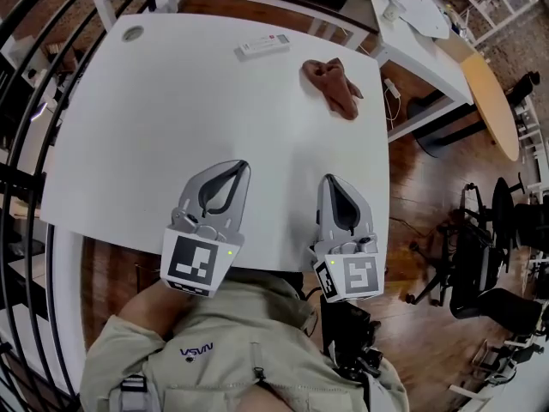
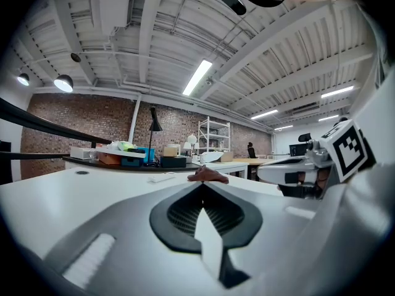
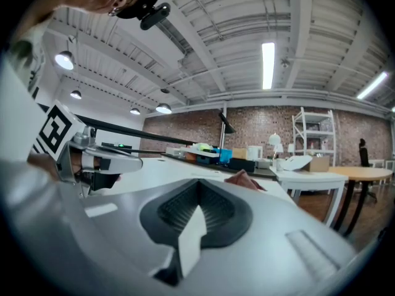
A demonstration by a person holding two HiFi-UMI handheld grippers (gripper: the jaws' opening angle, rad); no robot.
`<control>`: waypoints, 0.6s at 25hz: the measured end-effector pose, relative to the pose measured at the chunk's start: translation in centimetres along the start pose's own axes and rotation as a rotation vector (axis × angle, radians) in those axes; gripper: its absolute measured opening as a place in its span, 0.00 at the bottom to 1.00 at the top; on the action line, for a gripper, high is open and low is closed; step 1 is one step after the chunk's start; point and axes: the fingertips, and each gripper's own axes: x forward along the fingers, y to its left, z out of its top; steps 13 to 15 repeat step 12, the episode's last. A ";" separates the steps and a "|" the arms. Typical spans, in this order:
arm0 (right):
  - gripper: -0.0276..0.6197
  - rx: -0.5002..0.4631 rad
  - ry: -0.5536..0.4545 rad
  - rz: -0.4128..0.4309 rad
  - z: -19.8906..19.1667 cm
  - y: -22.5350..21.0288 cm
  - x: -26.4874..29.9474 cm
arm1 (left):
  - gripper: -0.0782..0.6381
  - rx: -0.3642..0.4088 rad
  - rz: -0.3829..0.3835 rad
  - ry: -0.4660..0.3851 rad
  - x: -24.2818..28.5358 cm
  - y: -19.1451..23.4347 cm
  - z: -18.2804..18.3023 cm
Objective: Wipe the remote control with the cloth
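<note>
Here both grippers sit over the near edge of the white table (image 1: 103, 144), side by side, pointing level towards its far side. The left gripper (image 1: 241, 166) has its jaws pressed fully together with nothing between them. Its own view shows the dark ribbed pads meeting at the tip, with only bare tabletop beyond. The right gripper (image 1: 328, 178) is the same: jaws closed tight and holding nothing. Each one's marker cube, left (image 1: 190, 263) and right (image 1: 356, 275), is at the end nearest the person, whose beige top (image 1: 249, 342) fills the bottom of the head view.

The remote control (image 1: 263, 46), a slim white bar, lies flat near the far edge of the table, slightly askew. The cloth (image 1: 333, 84) is reddish-brown and crumpled in a heap. It lies just to the right of the remote, near the table's right edge, and does not touch it. Both are well apart from the grippers. A round grommet (image 1: 132, 33) sits in the far left corner of the tabletop.

To the right there is wooden floor (image 1: 429, 170), a second white table (image 1: 420, 15) and black office chairs (image 1: 480, 256).
</note>
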 end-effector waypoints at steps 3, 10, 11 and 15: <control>0.05 -0.037 0.002 0.008 0.2 0.6 0.3 | 0.11 -0.002 0.005 -0.001 -0.1 0.1 0.0; 0.05 -0.024 0.005 0.013 0.2 0.5 0.4 | 0.11 -0.014 0.012 0.007 0.1 0.2 0.0; 0.05 -0.025 0.007 0.015 0.2 0.5 0.5 | 0.11 -0.020 0.014 0.007 0.1 0.3 0.0; 0.05 -0.025 0.008 0.017 0.1 0.6 0.5 | 0.11 -0.026 0.018 0.006 0.1 0.3 0.1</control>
